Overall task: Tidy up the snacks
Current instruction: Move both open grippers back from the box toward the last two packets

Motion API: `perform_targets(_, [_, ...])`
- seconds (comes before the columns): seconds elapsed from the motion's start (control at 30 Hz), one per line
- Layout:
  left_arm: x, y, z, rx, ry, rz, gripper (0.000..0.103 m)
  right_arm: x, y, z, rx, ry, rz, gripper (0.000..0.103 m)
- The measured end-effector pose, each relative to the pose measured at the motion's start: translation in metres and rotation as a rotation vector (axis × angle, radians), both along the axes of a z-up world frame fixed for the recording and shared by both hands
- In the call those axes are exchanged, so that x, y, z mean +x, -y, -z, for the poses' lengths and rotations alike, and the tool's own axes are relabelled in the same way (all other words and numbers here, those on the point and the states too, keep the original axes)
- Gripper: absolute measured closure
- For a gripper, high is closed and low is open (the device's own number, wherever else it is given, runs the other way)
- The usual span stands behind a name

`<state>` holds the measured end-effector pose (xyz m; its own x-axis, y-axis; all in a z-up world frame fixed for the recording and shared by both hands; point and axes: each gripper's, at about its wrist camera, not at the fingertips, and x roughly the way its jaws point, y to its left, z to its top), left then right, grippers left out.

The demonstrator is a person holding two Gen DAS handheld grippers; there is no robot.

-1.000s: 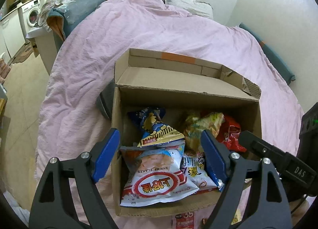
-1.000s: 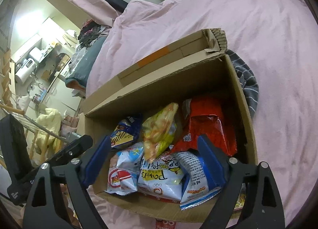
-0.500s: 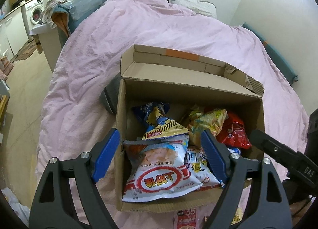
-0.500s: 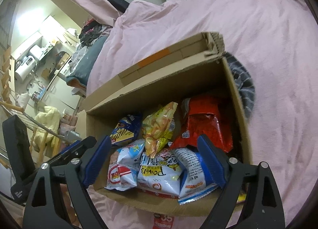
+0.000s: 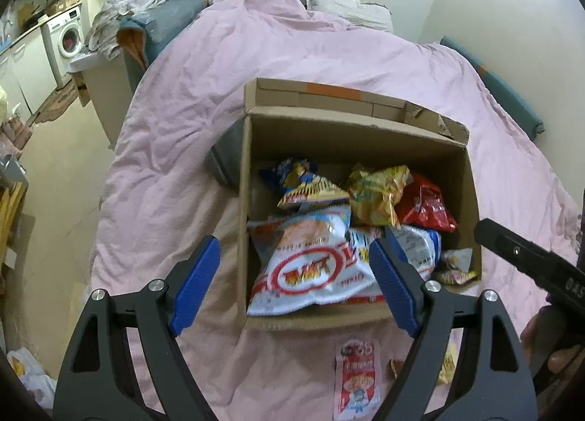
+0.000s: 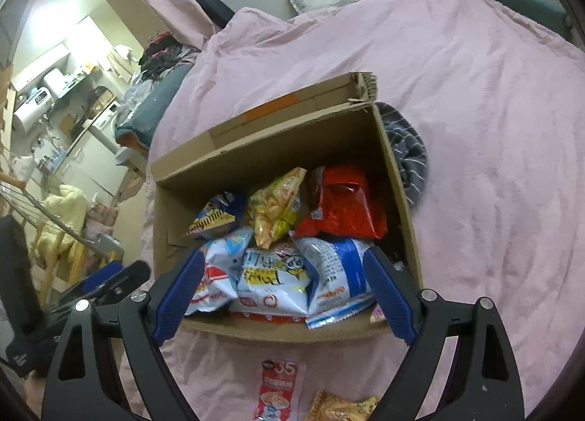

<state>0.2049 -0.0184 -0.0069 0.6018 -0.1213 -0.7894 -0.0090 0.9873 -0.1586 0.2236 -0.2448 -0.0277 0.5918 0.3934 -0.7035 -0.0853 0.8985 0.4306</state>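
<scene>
An open cardboard box (image 5: 351, 143) (image 6: 278, 150) stands on a pink bed cover and holds several snack bags. Among them are a white and red bag (image 5: 310, 267), a yellow bag (image 6: 278, 205), a red bag (image 6: 347, 205) and a blue pointed bag (image 5: 303, 187). A small red and pink packet (image 5: 356, 380) (image 6: 279, 390) lies on the cover in front of the box, with an orange packet (image 6: 340, 406) beside it. My left gripper (image 5: 292, 282) is open and empty above the box's near left corner. My right gripper (image 6: 283, 289) is open and empty above the box's near edge.
A grey striped cloth (image 6: 409, 154) lies against the box's far right side. A pillow (image 5: 347, 7) lies at the head of the bed. The bed's left edge drops to the floor, where a washing machine (image 5: 67, 37) and piled clothes stand.
Both grippers have pulled back and up from the box, so the box looks smaller and the packets on the cover in front of it show more. Both stay open.
</scene>
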Motion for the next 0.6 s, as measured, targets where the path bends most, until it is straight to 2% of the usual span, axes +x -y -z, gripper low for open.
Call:
perform_targets(0.37, [-0.043, -0.013, 0.015, -0.027, -0.069, -0.036, 0.022, -0.039, 0.011, 0.012, 0.007, -0.057, 0.026, 0.012])
perform_targets(0.53, [-0.059, -0.018, 0.021, -0.02, -0.09, -0.069, 0.022, -0.056, 0.032, 0.03, 0.06, -0.146, 0.072, 0.012])
perform_targets(0.6, [-0.062, -0.02, 0.024, -0.032, -0.105, -0.076, 0.022, -0.061, 0.041, 0.042, 0.027, -0.205, 0.112, 0.012])
